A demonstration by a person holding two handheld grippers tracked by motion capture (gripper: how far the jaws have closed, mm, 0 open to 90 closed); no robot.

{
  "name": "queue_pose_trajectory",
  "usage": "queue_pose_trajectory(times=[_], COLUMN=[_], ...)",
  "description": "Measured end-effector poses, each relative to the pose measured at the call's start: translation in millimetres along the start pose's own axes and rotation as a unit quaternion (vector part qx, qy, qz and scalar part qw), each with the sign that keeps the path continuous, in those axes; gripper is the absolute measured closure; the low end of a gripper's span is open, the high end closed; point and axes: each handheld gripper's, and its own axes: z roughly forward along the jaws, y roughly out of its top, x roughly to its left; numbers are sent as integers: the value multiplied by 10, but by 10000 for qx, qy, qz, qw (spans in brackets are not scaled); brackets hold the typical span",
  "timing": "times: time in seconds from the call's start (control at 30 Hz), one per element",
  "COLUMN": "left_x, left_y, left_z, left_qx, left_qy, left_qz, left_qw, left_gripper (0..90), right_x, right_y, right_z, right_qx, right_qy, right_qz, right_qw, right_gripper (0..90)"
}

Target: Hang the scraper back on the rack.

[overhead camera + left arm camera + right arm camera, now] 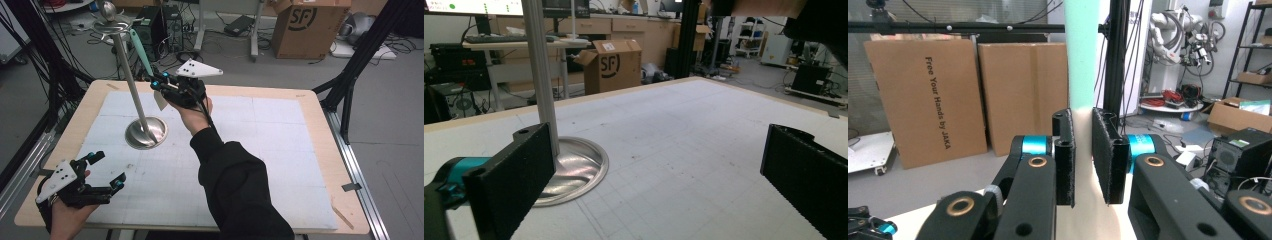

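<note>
I have the right gripper (159,81) clamped on the lower end of a pale green strip (141,54), a spoon or shoehorn as far as I can tell, raised just beside the stand (131,80); its top reaches the stand's ring (114,25), so hanging looks underway, not finished; the left gripper (107,169) rests open and empty, well apart from the stand, near the table's (310,100) front edge; the pole and a ball above the ring crowd the approach.
</note>
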Motion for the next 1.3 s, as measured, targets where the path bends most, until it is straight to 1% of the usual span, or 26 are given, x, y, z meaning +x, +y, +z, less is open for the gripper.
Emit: queue_pose_trajectory(times=[0.13, 0.27, 0.4, 0.53, 0.6, 0.7, 0.8, 0.87, 0.9, 0.97, 1.0, 1.03, 1.07, 1.13, 1.17, 1.2, 1.23, 1.3], left_x=[3, 9, 12, 12, 16, 23, 20, 7, 0, -9, -7, -5, -1, 4, 9, 11, 15, 22], left_y=[-1, -4, -9, -8, -7, -12, -28, -38, -40, -41, -40, -39, -38, -43, -46, -50, -55, -69], left_z=[-11, -14, -13, -13, -13, 2, 40, 68, 78, 100, 110, 119, 131, 156, 165, 175, 183, 201], left_qx=[-10, -1, 25, 22, 9, 22, 58, 97, 122, 116, 110, 100, 84, 60, 70, 63, 62, 48], left_qy=[17, 22, 33, 29, 29, 11, -22, -69, -84, -122, -131, -139, -165, -173, -184, -188, -192, -207], left_qz=[-19, -14, -3, 0, -8, -23, -38, -14, 1, -11, -18, -33, -42, -73, -66, -81, -75, -83], left_qw=[10000, 10000, 10000, 10000, 10000, 10000, 10000, 9999, 9999, 9999, 9999, 9998, 9998, 9998, 9998, 9998, 9998, 9997], left_gripper=[17, 17, 17, 17, 17, 17, 17, 17, 17, 17, 17, 17, 17, 17, 17, 17, 17, 17], right_x=[9, 6, 6, 16, 25, 29, 25, 16, 13, -5, -16, -30, -44, -70, -81, -93, -99, -78], right_y=[-18, -31, -40, -52, -52, -51, -55, -64, -74, -109, -136, -162, -193, -255, -280, -308, -338, -394], right_z=[32, 49, 66, 87, 85, 52, -22, -101, -148, -251, -302, -347, -392, -486, -528, -573, -623, -720], right_qx=[62, 51, 31, 4, -36, -117, -84, -56, -74, -61, -40, 36, 69, 176, 291, 349, 364, 433], right_qy=[-3, -10, -71, -58, -128, -192, -217, -178, -213, -242, -276, -313, -343, -399, -427, -420, -356, -404], right_qz=[-12, 8, -24, -31, -70, 96, 158, 222, 193, 218, 290, 367, 389, 311, 295, 273, 296, 252], right_qw=[10000, 10000, 10000, 10000, 9999, 9997, 9996, 9996, 9996, 9995, 9992, 9988, 9986, 9986, 9982, 9981, 9983, 9979], right_gripper=[802, 802, 799, 783, 702, 579, 460, 419, 401, 359, 310, 267, 255, 197, 161, 150, 132, 49])
